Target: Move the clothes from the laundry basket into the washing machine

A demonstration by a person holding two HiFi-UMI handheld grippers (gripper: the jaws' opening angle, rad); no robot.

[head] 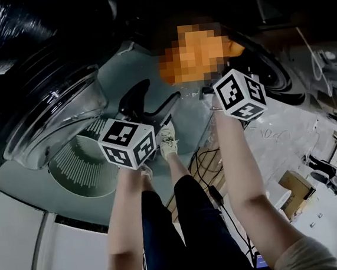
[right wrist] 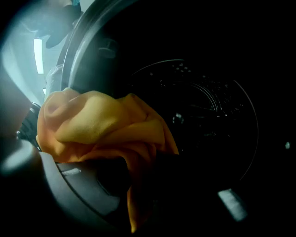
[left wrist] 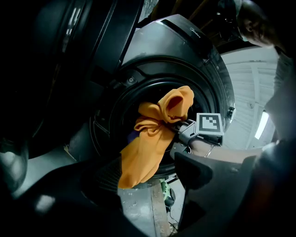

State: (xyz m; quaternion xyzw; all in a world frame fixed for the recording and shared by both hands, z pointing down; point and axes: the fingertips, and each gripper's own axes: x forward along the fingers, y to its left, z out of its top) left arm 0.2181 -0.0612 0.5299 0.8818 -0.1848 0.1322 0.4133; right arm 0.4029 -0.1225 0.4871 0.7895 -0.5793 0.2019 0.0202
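One washing machine fills the scene, its single round glass door swung open at the far left of the head view. Next comes the left gripper, the first of two, one marker cube on its back; its own view shows the jaws spread apart with nothing between them, pointed at the machine's dark opening. In that opening hangs the one garment in sight, an orange cloth, bunched at the top and trailing down over the lower rim. To the right, the right gripper, carrying the second cube, is clamped on the cloth's bunched upper part; its own view shows orange folds pinched between both jaws, with the perforated drum just behind.
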